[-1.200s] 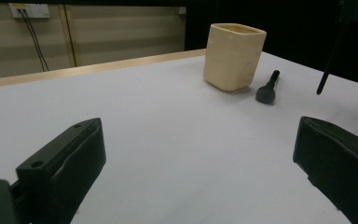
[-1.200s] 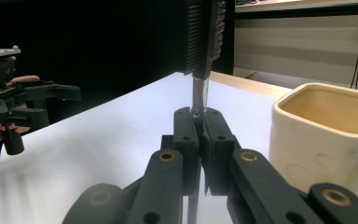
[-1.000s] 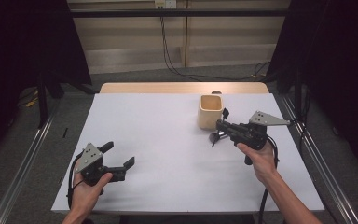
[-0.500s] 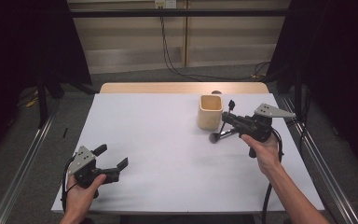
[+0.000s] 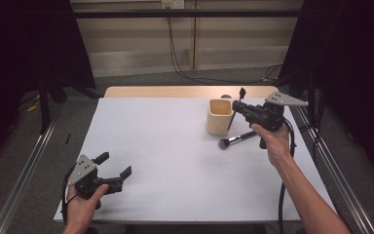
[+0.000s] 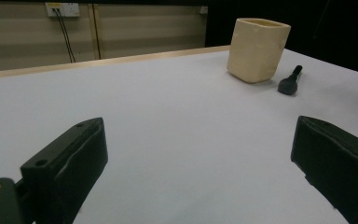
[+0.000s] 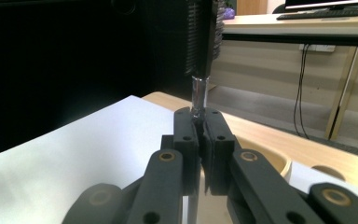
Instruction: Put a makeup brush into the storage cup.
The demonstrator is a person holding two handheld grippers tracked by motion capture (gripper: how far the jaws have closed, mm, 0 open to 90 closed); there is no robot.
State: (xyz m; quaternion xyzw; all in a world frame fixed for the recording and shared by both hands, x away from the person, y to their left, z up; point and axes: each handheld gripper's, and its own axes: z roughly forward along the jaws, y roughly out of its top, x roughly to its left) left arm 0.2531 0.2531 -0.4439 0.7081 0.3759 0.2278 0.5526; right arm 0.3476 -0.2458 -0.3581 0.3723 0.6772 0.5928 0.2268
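Note:
A cream cup (image 5: 219, 116) (image 6: 257, 49) stands on the white table (image 5: 175, 151) at the far right. My right gripper (image 5: 238, 106) (image 7: 203, 116) hangs just right of the cup's rim, shut on a thin black brush (image 5: 242, 92) (image 7: 200, 91) with a silver ferrule that stands upright between the jaws. The cup's rim (image 7: 265, 161) lies just beyond the jaws. A second black brush (image 5: 236, 139) (image 6: 289, 81) lies flat on the table beside the cup. My left gripper (image 5: 114, 165) (image 6: 200, 154) rests near the front left corner, open and holding nothing.
A wooden strip (image 5: 165, 91) runs along the table's far edge. Metal rails (image 5: 24, 165) flank the table on both sides. Cables (image 5: 175, 44) hang down the back wall. A wide stretch of white tabletop separates the two grippers.
My right gripper has risen and moved away toward the cup, carrying the upright brush. The left gripper has drawn back slightly toward the front edge. The lying brush stayed put.

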